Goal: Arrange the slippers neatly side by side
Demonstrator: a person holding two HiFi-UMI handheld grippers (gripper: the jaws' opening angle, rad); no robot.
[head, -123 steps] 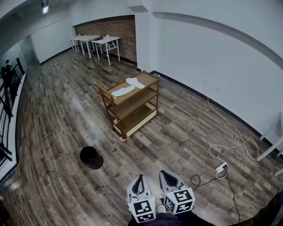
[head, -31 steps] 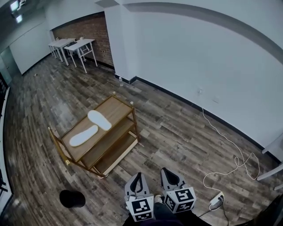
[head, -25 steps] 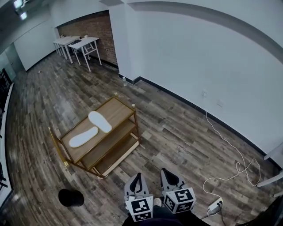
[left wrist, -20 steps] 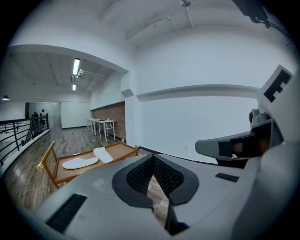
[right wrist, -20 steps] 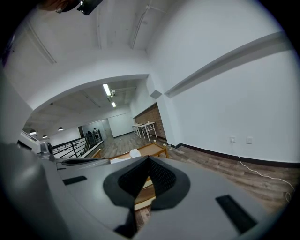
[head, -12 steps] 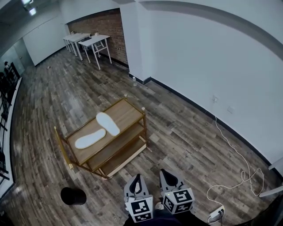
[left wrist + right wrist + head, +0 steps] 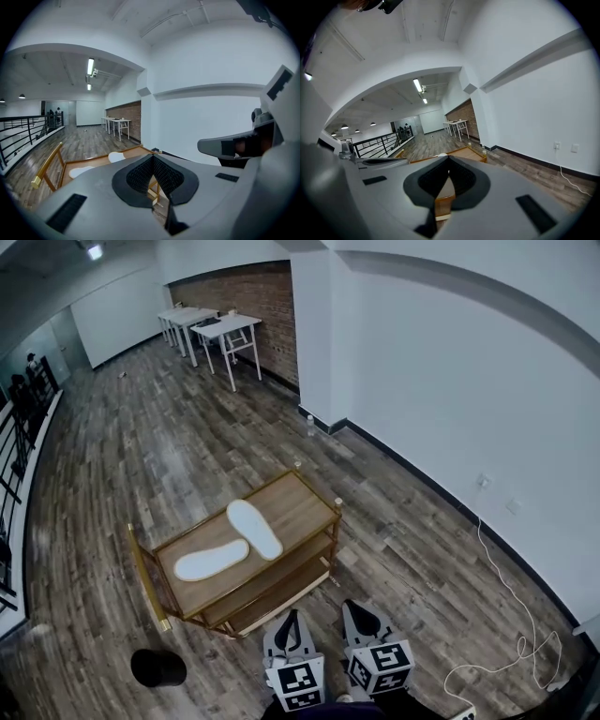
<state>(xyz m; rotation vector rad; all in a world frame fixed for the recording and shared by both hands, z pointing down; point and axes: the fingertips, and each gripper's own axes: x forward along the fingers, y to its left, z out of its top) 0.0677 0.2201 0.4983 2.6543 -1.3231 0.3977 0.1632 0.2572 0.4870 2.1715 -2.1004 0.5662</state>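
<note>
White slippers (image 7: pixel 254 529) lie angled, tips seemingly touching, on wooden cart (image 7: pixel 305 502); left gripper (image 7: pixel 294 618) and right gripper (image 7: pixel 356 610) jaws closed, empty.

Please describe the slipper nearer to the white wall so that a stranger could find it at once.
In the middle of the wooden floor stands a wooden cart with three shelves. Of the two white slippers on its top shelf, this slipper lies slanted across the shelf, on the side of the white wall; the other slipper lies lengthwise.

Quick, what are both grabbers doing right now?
Left gripper: closed, holding nothing.
Right gripper: closed, holding nothing.
</note>
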